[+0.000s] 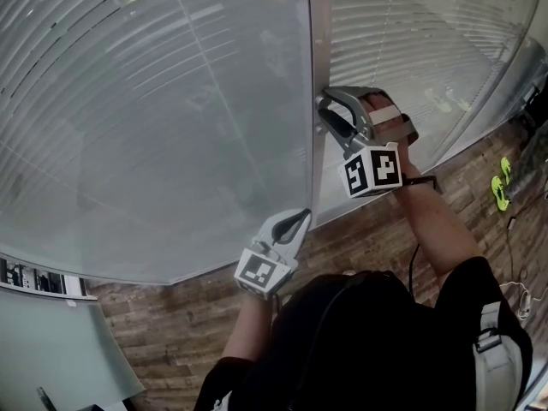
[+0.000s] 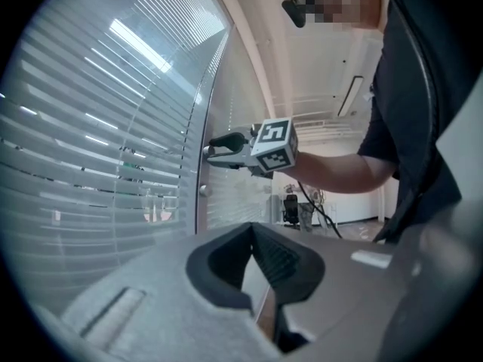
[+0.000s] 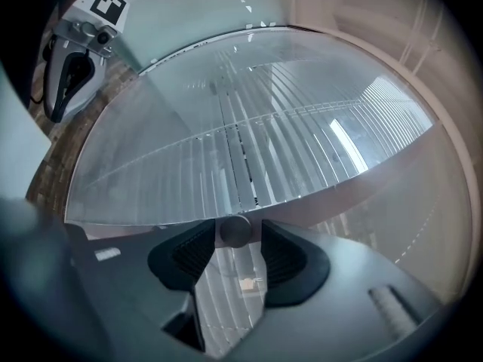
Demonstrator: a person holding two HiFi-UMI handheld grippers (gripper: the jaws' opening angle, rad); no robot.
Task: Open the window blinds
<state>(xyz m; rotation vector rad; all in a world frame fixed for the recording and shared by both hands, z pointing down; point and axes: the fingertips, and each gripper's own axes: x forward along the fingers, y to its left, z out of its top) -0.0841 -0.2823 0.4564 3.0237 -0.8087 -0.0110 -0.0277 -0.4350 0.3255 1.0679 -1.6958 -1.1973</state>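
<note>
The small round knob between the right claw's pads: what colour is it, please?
Small round knob: dull silver-grey; clearest in right gripper view.

Glossy glass (image 1: pixel 171 144) over matt pale slats (image 1: pixel 103 50), dull metal knob (image 3: pixel 236 231), ribbed black claw pads (image 3: pixel 195 253), rough wood-plank floor (image 1: pixel 171 332).

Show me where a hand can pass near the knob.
Free: the glass pane with white slatted blinds left of the grey metal post, and the brown plank floor beneath the right gripper. Crowded: the small round grey knob, between that gripper's jaws.
</note>
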